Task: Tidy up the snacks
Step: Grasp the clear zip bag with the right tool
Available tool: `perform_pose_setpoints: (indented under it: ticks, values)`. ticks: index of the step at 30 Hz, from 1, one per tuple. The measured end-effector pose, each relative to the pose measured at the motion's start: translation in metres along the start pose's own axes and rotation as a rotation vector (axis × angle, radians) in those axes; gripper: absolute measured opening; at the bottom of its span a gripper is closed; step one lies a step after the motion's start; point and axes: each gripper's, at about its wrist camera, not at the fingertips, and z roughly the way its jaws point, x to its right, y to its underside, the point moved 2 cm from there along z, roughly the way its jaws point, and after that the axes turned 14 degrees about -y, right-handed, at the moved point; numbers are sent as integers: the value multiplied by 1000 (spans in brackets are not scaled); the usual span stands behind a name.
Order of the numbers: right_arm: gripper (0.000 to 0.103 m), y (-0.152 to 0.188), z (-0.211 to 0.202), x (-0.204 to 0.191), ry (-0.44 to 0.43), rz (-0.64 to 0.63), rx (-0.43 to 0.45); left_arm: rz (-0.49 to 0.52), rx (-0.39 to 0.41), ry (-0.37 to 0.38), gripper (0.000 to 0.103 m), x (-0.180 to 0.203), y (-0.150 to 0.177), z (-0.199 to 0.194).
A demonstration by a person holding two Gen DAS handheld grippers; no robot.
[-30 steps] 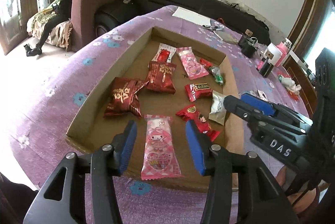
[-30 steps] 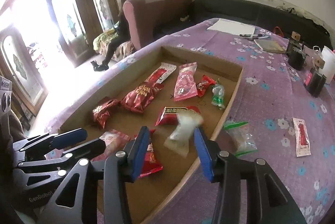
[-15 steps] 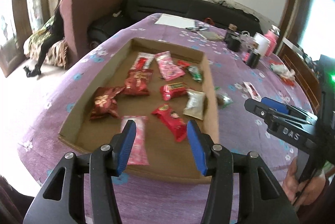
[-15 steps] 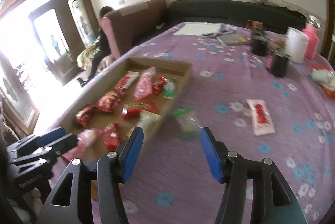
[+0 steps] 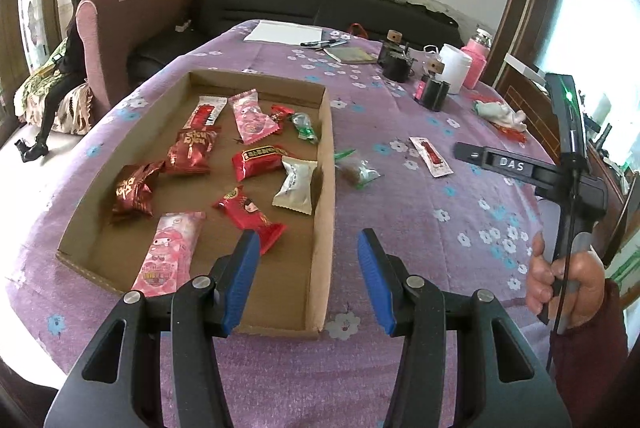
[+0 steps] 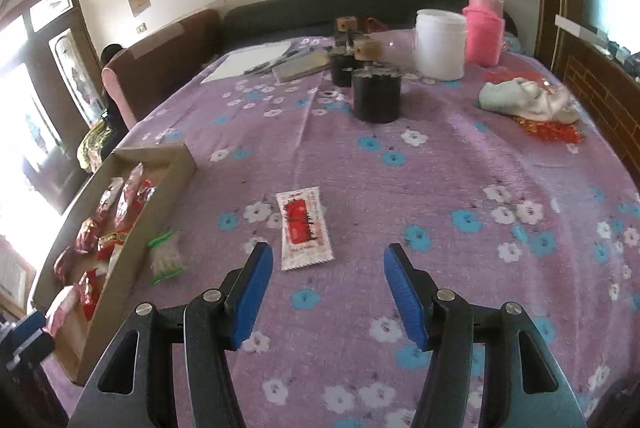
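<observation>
Snacks mostly lie inside the cardboard tray (image 5: 326,164), which sits ahead and to the left of the right gripper (image 6: 328,292); two are not yet in it. A white sachet with a red print (image 6: 305,228) lies flat on the purple tablecloth (image 6: 460,164) just ahead of the right gripper's left finger, and a clear packet with green ends (image 6: 167,258) lies further left, just beside the tray's outer wall. The right gripper hangs above the cloth with its jaws spread and nothing between them. The left gripper (image 5: 308,270) is likewise spread and empty, poised over the tray's near right corner. Trouble would likely come from the sachet being thin and flat: the pads may slide over it, or pinch a fold of cloth with it and drag the fabric. Reaching for the clear packet, a finger could knock the tray wall and shove the tray.
</observation>
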Motion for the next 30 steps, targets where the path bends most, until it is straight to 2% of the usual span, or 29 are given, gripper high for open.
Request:
perform_pose_setpoints:
  ticks: [4,6,10,12,13,15,16,22,27,28,30]
  values:
    - [60,0,29,-45,-145,-84,-77,-20,0,-5,49,-6,-3,0]
    - [60,3,48,-69,-188,-145,-130,-25,-3,-9,49,-11,-3,1]
    - [60,16,82,-103,-120,-311,-204,-47,-9,-30,49,-23,-2,3]
    - [59,20,92,-110,-100,-344,-218,-62,-20,-28,49,-27,-1,7]
    - [56,19,96,-110,-92,-349,-225,-68,-27,-24,49,-28,0,8]
    - [36,19,103,-109,-77,-334,-240,-74,-37,-16,49,-28,0,11]
    - [33,18,104,-107,-78,-321,-235,-74,-42,-9,49,-28,1,12]
    - [32,20,87,-85,-45,-260,-241,-66,-35,8,49,-24,1,9]
    - [35,41,56,-65,12,-279,-252,-64,-31,24,49,-16,0,7]
    - [36,44,51,-61,-3,-269,-258,-61,-33,30,49,-14,0,7]
    - [43,42,41,-55,-84,-226,-254,-53,-34,35,49,-10,1,4]
